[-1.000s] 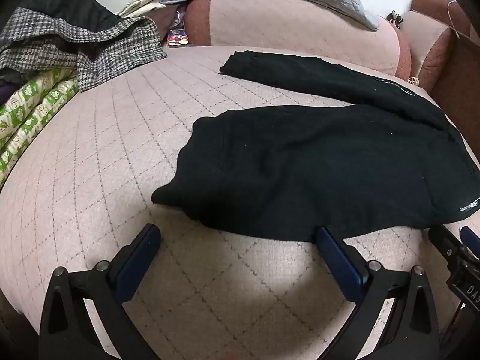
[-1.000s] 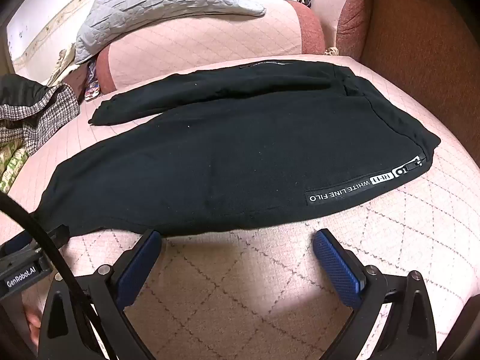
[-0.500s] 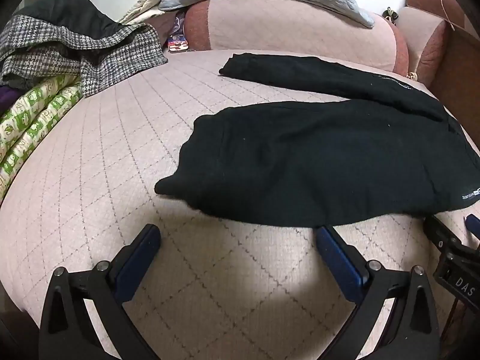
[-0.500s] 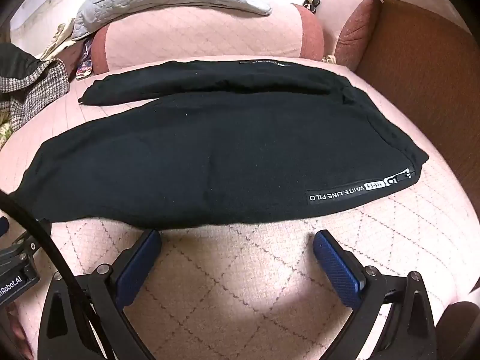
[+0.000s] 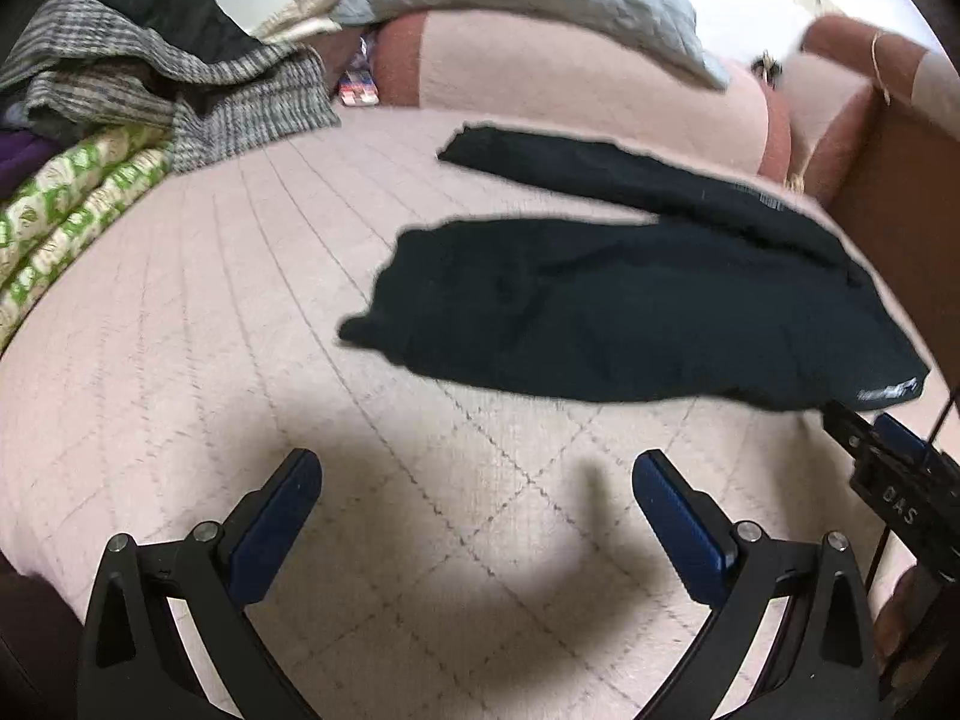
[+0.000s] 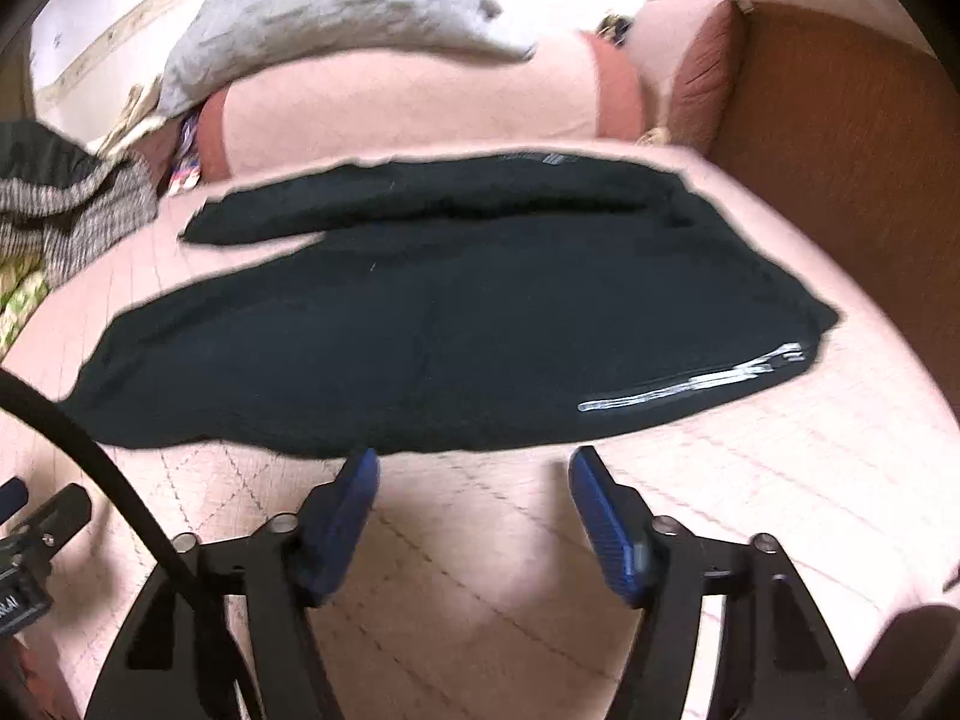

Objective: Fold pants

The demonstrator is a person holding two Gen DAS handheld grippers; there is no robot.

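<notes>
Pants (image 6: 456, 324), black, lie spread across the pink quilted mattress (image 5: 180, 360), the two legs running side by side toward the left and the waist end at the right, where a strip of white lettering (image 6: 696, 381) shows near the hem closest to us. Our right gripper (image 6: 474, 474) hangs just short of that near edge with its blue pads (image 6: 600, 516) closing; nothing sits between them, only bare mattress, though the left pad's tip comes right up to the cloth. Our left gripper (image 5: 477, 480) hovers over the mattress, spread wide and empty, clear of the leg cuff (image 5: 372, 330). Beyond the pants a pink bolster (image 6: 408, 102) carries a grey quilted cover (image 6: 336, 6). At the left we see a heap of houndstooth fabric (image 5: 198, 96) over a green patterned quilt (image 5: 72, 198), and at the right a brown wooden board (image 6: 840, 138).
</notes>
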